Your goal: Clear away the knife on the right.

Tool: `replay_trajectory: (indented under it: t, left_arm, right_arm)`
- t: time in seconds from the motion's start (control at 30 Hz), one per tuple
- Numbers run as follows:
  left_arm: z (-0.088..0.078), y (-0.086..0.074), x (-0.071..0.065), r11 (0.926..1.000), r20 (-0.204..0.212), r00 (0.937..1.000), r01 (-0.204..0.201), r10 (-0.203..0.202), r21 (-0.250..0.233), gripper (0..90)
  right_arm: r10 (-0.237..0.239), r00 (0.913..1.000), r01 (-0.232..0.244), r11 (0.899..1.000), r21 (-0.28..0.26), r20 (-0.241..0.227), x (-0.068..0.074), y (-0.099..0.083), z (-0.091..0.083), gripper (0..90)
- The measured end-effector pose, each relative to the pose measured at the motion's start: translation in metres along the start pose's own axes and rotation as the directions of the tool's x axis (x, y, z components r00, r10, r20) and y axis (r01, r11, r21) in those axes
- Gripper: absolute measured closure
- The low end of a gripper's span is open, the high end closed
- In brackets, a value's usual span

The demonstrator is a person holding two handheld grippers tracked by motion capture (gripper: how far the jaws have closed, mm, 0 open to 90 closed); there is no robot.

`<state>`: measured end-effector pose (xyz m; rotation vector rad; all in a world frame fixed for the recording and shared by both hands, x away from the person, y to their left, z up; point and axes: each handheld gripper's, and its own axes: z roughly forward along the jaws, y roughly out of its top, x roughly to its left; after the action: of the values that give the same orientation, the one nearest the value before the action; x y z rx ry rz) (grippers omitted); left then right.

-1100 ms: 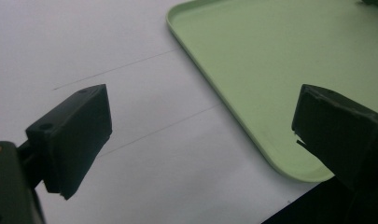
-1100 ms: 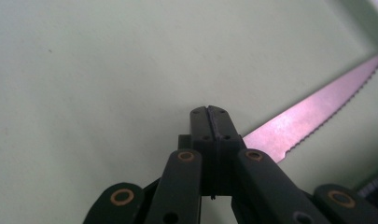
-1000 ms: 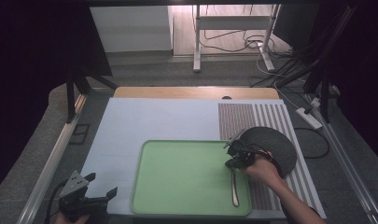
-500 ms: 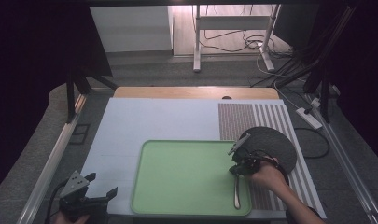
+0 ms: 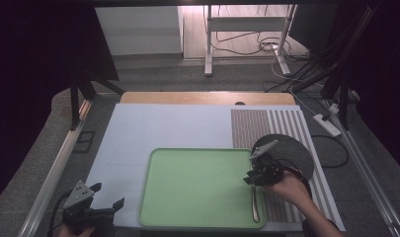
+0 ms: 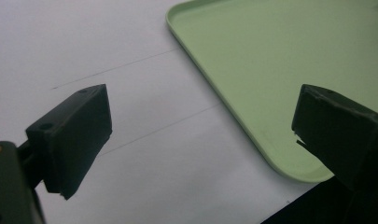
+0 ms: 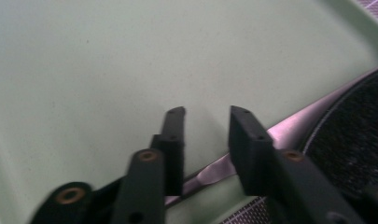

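Two tools: my left tool (image 5: 104, 207) hangs wide apart at the bench's (image 5: 178, 123) near-left corner; right tool (image 5: 253, 178), slightly parted, straddles a thin, stiff, likely slippery metal utensil (image 5: 255, 203) in the green tray (image 5: 197, 153); I'd pinch mid-handle

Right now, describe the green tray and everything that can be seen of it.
The green tray is a pale green rectangle with rounded corners and a low raised rim, matte like plastic. It lies flat on the white sheet, its right edge beside the striped mat. A metal utensil lies along its right side. The right gripper hovers there with fingers apart; the left gripper waits off its near-left corner.
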<state>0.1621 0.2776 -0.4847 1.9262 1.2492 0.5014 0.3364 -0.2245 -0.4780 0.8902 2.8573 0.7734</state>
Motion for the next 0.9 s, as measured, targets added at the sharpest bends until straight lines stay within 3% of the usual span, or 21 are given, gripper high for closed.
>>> replay_trajectory:
  t: [0.1,0.5,0.7,0.9]
  left_arm:
    - [0.0,0.0,0.0,1.0,0.0,1.0,-0.001,0.001,0.0,5.8]
    - [0.0,0.0,0.0,1.0,0.0,1.0,0.0,0.0,0.003,5.8]
    - [0.0,0.0,0.0,1.0,-0.001,1.0,0.001,-0.001,0.005,5.8]
    - [0.001,0.0,0.0,1.0,-0.002,1.0,0.0,0.0,0.006,5.9]
  right_arm:
    - [0.026,0.9995,-0.026,0.999,-0.019,0.016,0.001,-0.002,-0.003,51.5]
    - [0.037,0.9931,-0.026,0.995,-0.096,0.111,0.007,-0.023,-0.024,16.5]
    - [0.053,0.9862,-0.03,0.989,-0.147,0.157,0.006,-0.042,-0.036,5.7]
    - [0.115,0.984,-0.084,0.974,-0.212,0.136,0.001,-0.063,-0.048,2.8]
